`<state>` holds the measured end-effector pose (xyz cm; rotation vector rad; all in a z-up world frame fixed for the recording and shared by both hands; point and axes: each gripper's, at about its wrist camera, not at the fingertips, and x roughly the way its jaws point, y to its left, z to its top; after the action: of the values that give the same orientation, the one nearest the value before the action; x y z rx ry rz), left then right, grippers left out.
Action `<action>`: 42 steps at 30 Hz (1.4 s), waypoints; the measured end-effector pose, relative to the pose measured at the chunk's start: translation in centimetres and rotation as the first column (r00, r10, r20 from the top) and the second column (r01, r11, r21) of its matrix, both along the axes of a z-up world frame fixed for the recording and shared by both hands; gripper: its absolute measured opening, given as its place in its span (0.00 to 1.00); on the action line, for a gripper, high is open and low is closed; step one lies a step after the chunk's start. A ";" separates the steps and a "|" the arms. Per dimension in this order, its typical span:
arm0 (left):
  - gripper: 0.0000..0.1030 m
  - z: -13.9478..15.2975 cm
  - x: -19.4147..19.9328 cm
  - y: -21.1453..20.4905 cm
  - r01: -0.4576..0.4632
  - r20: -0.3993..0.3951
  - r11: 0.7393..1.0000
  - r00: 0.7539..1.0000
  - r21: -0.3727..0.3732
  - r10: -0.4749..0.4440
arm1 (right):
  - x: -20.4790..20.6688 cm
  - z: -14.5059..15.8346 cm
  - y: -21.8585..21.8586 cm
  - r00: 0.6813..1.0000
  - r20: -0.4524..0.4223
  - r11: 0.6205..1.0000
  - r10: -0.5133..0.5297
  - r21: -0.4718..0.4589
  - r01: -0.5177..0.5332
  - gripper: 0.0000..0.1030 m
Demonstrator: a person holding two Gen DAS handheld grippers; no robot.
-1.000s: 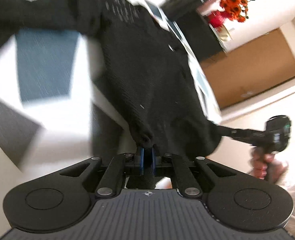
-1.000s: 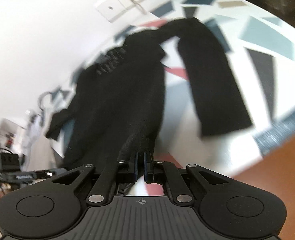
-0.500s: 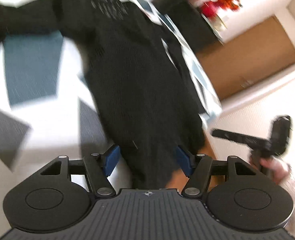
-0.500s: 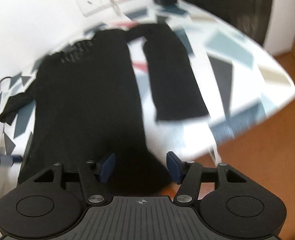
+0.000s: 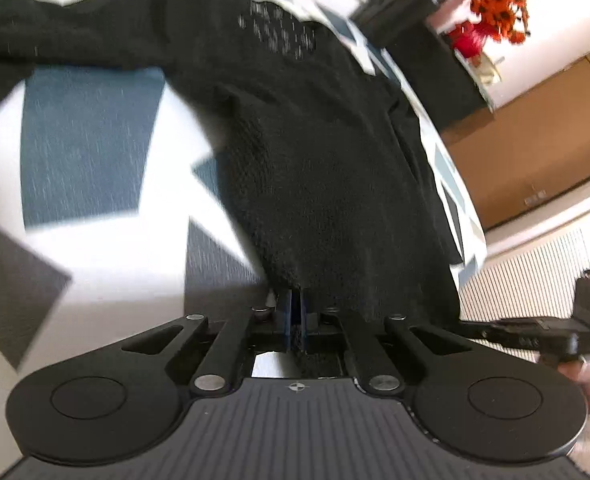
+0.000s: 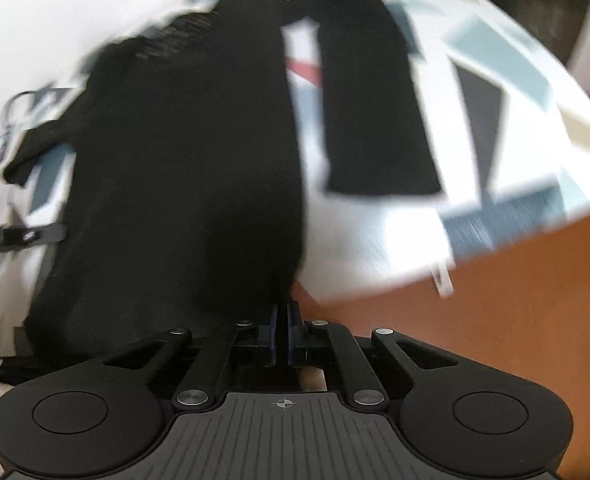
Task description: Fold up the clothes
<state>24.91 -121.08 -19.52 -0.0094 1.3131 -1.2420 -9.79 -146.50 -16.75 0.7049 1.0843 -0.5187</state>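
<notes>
While the black knitted long-sleeved sweater (image 5: 319, 168) lies spread on the white counter with grey and blue geometric shapes (image 5: 83, 140), the left gripper (image 5: 296, 312) has its jaws closed on the near hem; a thin pinch could slip loose.

In the right view, the right gripper (image 6: 282, 322) likewise clamps the hem's other corner; uneven pulling may skew the sweater or drag the flat sleeve (image 6: 371, 112).

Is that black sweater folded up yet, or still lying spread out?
Spread out. The black sweater lies full length on the patterned tablecloth, one sleeve straight beside the body; no fold shows.
</notes>
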 end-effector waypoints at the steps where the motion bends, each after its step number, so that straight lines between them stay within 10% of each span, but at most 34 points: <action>1: 0.04 -0.2 -0.1 0.2 0.012 -0.002 1.000 1.000 0.011 -0.012 | -0.4 -0.2 -0.2 1.000 -0.016 1.000 -0.025 0.008 0.025 0.20; 6: 0.04 1.1 0.6 1.1 0.019 -0.014 1.000 1.000 0.008 -0.018 | 0.2 4.2 -1.6 0.987 0.129 0.994 -0.101 -0.035 0.106 0.30; 12: 0.09 8.9 4.0 2.4 -0.104 0.131 0.977 0.983 -0.189 0.130 | 4.6 14.3 -5.4 0.929 0.370 0.981 -0.013 -0.176 0.084 0.31; 21: 0.09 19.1 8.9 -0.9 -0.195 0.434 0.935 0.844 -0.296 0.313 | 16.6 23.5 -13.2 0.785 0.553 0.918 0.281 -0.393 -0.052 0.45; 32: 0.28 9.3 9.8 -5.9 -0.444 0.509 0.895 0.781 0.043 0.363 | 25.2 7.0 -23.1 0.893 0.308 0.928 0.328 -0.280 -0.245 0.44; 42: 0.28 6.4 14.4 -7.1 -0.451 0.637 0.860 0.741 0.238 0.212 | 29.7 0.4 -25.4 0.886 0.208 0.890 0.415 -0.297 -0.347 0.40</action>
<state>39.33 -128.22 -13.09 0.3790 0.9123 -0.5753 19.87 -171.92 -16.36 0.3080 0.8542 -0.2035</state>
